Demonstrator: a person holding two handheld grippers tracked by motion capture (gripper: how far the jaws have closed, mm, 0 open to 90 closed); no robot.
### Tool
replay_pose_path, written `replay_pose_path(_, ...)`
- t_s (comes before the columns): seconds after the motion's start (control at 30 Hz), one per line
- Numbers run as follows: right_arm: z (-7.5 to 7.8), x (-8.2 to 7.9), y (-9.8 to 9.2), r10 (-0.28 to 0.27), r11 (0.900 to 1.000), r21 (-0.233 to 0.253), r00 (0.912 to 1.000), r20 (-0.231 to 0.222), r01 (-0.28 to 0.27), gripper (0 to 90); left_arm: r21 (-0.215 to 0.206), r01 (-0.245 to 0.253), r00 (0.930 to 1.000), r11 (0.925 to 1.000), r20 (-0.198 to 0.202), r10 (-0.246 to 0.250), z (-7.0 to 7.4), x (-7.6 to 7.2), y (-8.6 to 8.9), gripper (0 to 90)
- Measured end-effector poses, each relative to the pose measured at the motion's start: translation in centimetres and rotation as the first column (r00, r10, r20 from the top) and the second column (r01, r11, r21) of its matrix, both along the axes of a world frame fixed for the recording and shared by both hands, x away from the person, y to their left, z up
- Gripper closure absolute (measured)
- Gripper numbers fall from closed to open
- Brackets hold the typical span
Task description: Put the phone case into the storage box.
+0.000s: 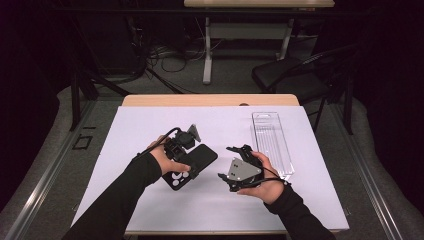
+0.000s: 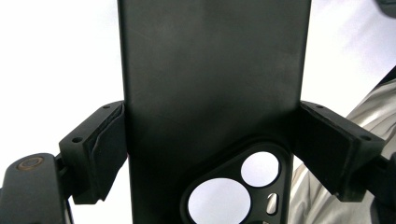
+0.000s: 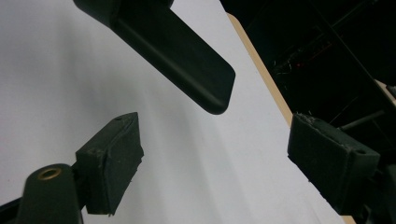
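Nearest the person, the right gripper (image 1: pixel 231 165) was held in the right hand (image 1: pixel 268 182) just above the white sheet covering the table (image 1: pixel 150 200), a grey three-cornered plate on its top; in the right gripper view its jaws were seen standing wide apart with nothing between them, and the rounded end of the case (image 3: pixel 187 60) was seen hanging beyond them over the sheet. To its left, the left gripper (image 1: pixel 192 167) was held in the left hand (image 1: pixel 167 161), a black cable looping from it. A matt black rectangular phone case with round camera cut-outs (image 1: pixel 196 162) was found clamped in this gripper: in the left gripper view both padded jaws were seen pressed against the long edges of the case (image 2: pixel 210 93), the camera cut-outs lying near the bottom of the view. The case was held near the middle of the sheet, whether touching it could not be told. Farther back and to the right, a clear plastic oblong packaging tray (image 1: pixel 272 142) lay flat on the sheet, just beside the right hand. Beyond the table's wooden far edge, a black chair (image 1: pixel 295 75) and a light desk frame (image 1: pixel 210 50) with loose cables beside it were noted on the grey floor.
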State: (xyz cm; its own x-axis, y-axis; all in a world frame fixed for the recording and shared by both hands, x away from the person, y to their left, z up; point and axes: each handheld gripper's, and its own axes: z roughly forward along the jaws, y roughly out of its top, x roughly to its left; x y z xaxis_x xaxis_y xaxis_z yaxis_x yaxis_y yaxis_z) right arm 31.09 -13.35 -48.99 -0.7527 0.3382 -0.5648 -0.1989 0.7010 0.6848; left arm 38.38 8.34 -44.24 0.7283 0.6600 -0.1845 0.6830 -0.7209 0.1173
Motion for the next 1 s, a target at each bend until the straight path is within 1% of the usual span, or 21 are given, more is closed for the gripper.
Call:
replay_pose_path(0.1, -0.2, -0.2, 0.1, -0.006, 1.000, -0.010, 1.0000, 0.002, 0.006, 17.6, 0.004, 0.010, 0.9999, 0.9999, -0.002, -0.010, 0.0, 0.0, -0.2, 14.2)
replay_pose_path(0.13, -0.4, -0.1, 0.2, 0.015, 0.999, -0.029, 0.9994, 0.033, -0.014, 17.6, 0.011, 0.019, 0.9998, 0.9998, -0.004, -0.019, 0.0, 0.0, -0.5, 14.3)
replay_pose_path(0.23, -0.5, -0.1, 0.3, 0.020, 0.999, -0.041, 0.9988, 0.045, -0.018, 18.0, 0.010, 0.026, 0.9996, 0.9996, -0.006, -0.026, 0.0, 0.0, -0.7, 14.3)
replay_pose_path(0.27, -0.6, -0.2, 0.3, 0.023, 0.998, -0.056, 0.9979, 0.061, -0.019, 18.7, 0.011, 0.031, 0.9995, 0.9995, -0.009, -0.030, -0.1, 0.0, -0.9, 14.3)
replay_pose_path(0.37, -0.7, -0.2, 0.3, 0.025, 0.997, -0.070, 0.9972, 0.070, -0.020, 18.9, 0.014, 0.035, 0.9993, 0.9993, -0.014, -0.034, -0.1, 0.0, -1.0, 14.3)
replay_pose_path(0.4, -0.8, -0.2, 0.4, 0.038, 0.996, -0.082, 0.9952, 0.090, -0.031, 19.3, 0.014, 0.039, 0.9991, 0.9992, -0.017, -0.038, -0.2, 0.0, -1.1, 14.3)
replay_pose_path(0.43, -0.8, -0.2, 0.4, 0.038, 0.996, -0.082, 0.9952, 0.090, -0.031, 19.3, 0.014, 0.039, 0.9991, 0.9992, -0.017, -0.038, -0.2, 0.0, -1.1, 14.3)
replay_pose_path(0.47, -0.9, -0.3, 0.4, 0.044, 0.994, -0.100, 0.9934, 0.107, -0.033, 19.8, 0.014, 0.038, 0.9992, 0.9992, -0.016, -0.037, -0.2, 0.0, -1.1, 14.3)
replay_pose_path(0.57, -1.0, -0.4, 0.4, 0.055, 0.992, -0.120, 0.9889, 0.138, -0.038, 21.4, 0.009, 0.042, 0.9989, 0.9991, -0.021, -0.041, -0.4, 0.1, -1.3, 14.3)
replay_pose_path(0.6, -1.1, -0.5, 0.4, 0.063, 0.990, -0.135, 0.9864, 0.152, -0.042, 21.9, 0.013, 0.048, 0.9985, 0.9988, -0.026, -0.048, -0.4, 0.1, -1.5, 14.3)
replay_pose_path(0.63, -1.1, -0.5, 0.4, 0.063, 0.990, -0.135, 0.9864, 0.152, -0.042, 21.9, 0.013, 0.048, 0.9985, 0.9988, -0.026, -0.048, -0.4, 0.1, -1.5, 14.3)
replay_pose_path(0.67, -1.1, -0.5, 0.5, 0.078, 0.985, -0.163, 0.9806, 0.180, -0.048, 22.8, 0.012, 0.054, 0.9981, 0.9985, -0.031, -0.054, -0.6, 0.1, -1.7, 14.3)
replay_pose_path(0.7, -1.1, -0.5, 0.5, 0.078, 0.985, -0.163, 0.9806, 0.180, -0.048, 22.8, 0.012, 0.054, 0.9981, 0.9985, -0.031, -0.054, -0.6, 0.1, -1.7, 14.3)
replay_pose_path(0.73, -1.3, -0.6, 0.5, 0.092, 0.981, -0.187, 0.9753, 0.201, -0.054, 23.9, 0.012, 0.058, 0.9978, 0.9982, -0.033, -0.058, -0.6, 0.1, -1.8, 14.3)
replay_pose_path(0.77, -1.3, -0.6, 0.5, 0.092, 0.981, -0.187, 0.9753, 0.201, -0.054, 23.9, 0.010, 0.063, 0.9974, 0.9980, -0.035, -0.063, -0.6, 0.1, -1.9, 14.3)
replay_pose_path(0.8, -1.4, -0.7, 0.6, 0.108, 0.974, -0.218, 0.9684, 0.225, -0.058, 24.1, 0.004, 0.067, 0.9970, 0.9977, -0.038, -0.067, -0.6, 0.0, -2.1, 14.3)
replay_pose_path(0.83, -1.4, -0.7, 0.6, 0.116, 0.972, -0.227, 0.9669, 0.227, -0.064, 24.1, 0.004, 0.067, 0.9970, 0.9977, -0.038, -0.067, -0.6, 0.0, -2.1, 14.3)
replay_pose_path(0.9, -1.6, -0.9, 0.7, 0.112, 0.972, -0.226, 0.9684, 0.223, -0.061, 24.6, 0.003, 0.082, 0.9956, 0.9967, -0.045, -0.081, -0.6, -0.2, -2.4, 14.3)
replay_pose_path(0.93, -1.6, -0.8, 0.7, 0.129, 0.968, -0.239, 0.9632, 0.236, -0.071, 24.6, -0.002, 0.081, 0.9956, 0.9967, -0.048, -0.081, -0.7, -0.3, -2.5, 14.3)
replay_pose_path(0.97, -1.7, -0.8, 0.8, 0.134, 0.967, -0.243, 0.9619, 0.239, -0.074, 24.8, -0.002, 0.085, 0.9952, 0.9964, -0.049, -0.085, -0.7, -0.2, -2.6, 14.3)
replay_pose_path(1.0, -1.8, -0.9, 0.7, 0.126, 0.968, -0.241, 0.9637, 0.235, -0.067, 25.1, -0.003, 0.086, 0.9951, 0.9963, -0.049, -0.086, -0.7, -0.3, -2.6, 14.3)
